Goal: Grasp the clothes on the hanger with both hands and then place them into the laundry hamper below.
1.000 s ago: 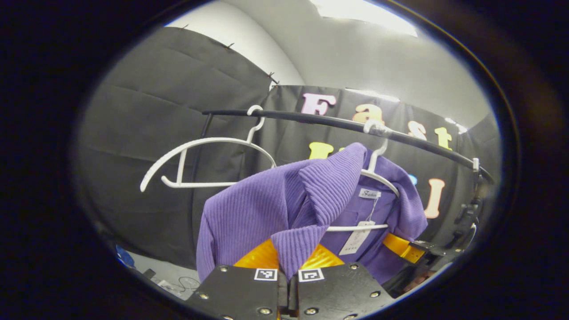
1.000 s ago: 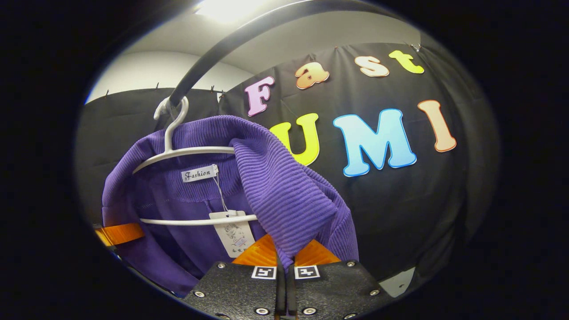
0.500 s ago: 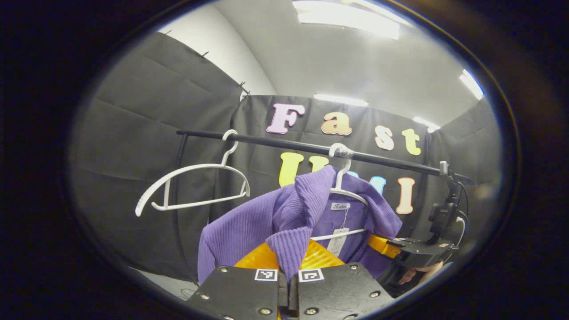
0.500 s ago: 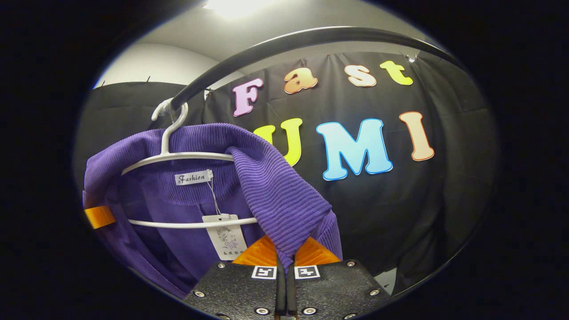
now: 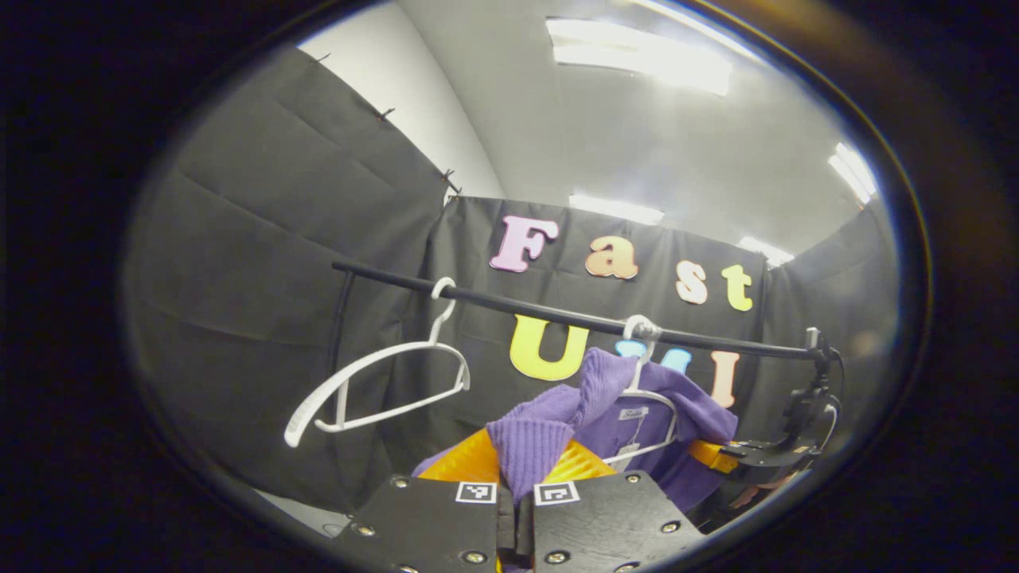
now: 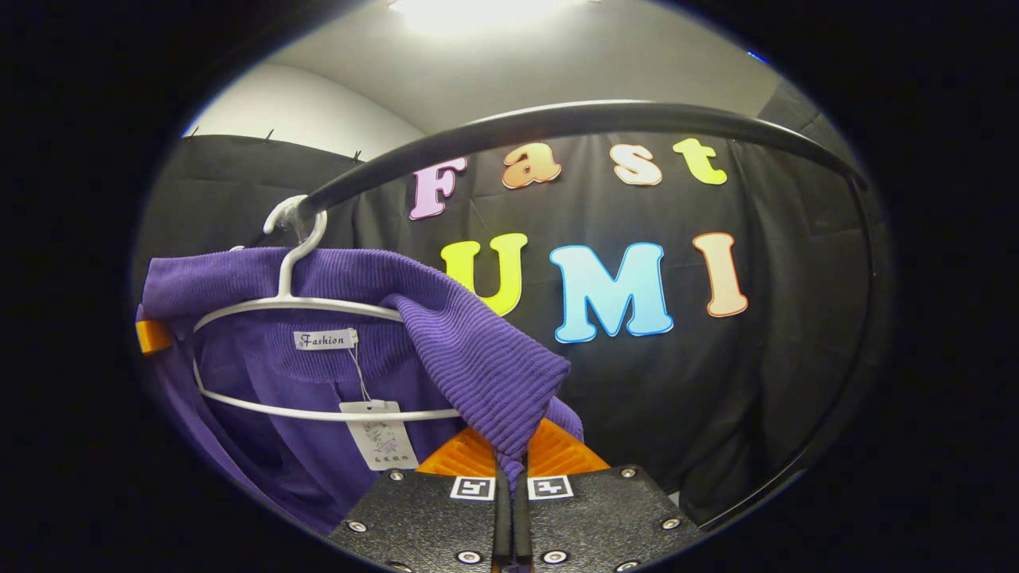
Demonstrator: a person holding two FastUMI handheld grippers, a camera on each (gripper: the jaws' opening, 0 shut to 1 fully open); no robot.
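Black rail (image 5: 557, 309) crosses the booth w/ a bare white hanger (image 5: 374, 390). Purple sweater (image 6: 334, 334) hangs on second hanger (image 6: 294, 298), pulled toward both tools. Left gripper (image 5: 516, 477) closed, pinching one sweater shoulder; right gripper (image 6: 509, 469) closed, pinching the other. Paper tag (image 6: 382, 434) dangles inside.

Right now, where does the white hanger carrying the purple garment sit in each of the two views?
Left gripper view: the white hanger is lower right of centre, hooked on the black rail, the purple garment draped over it.
Right gripper view: the hanger is left of centre, hooked where the rail descends.
Shared landmark: the paper tag hanging inside the collar.
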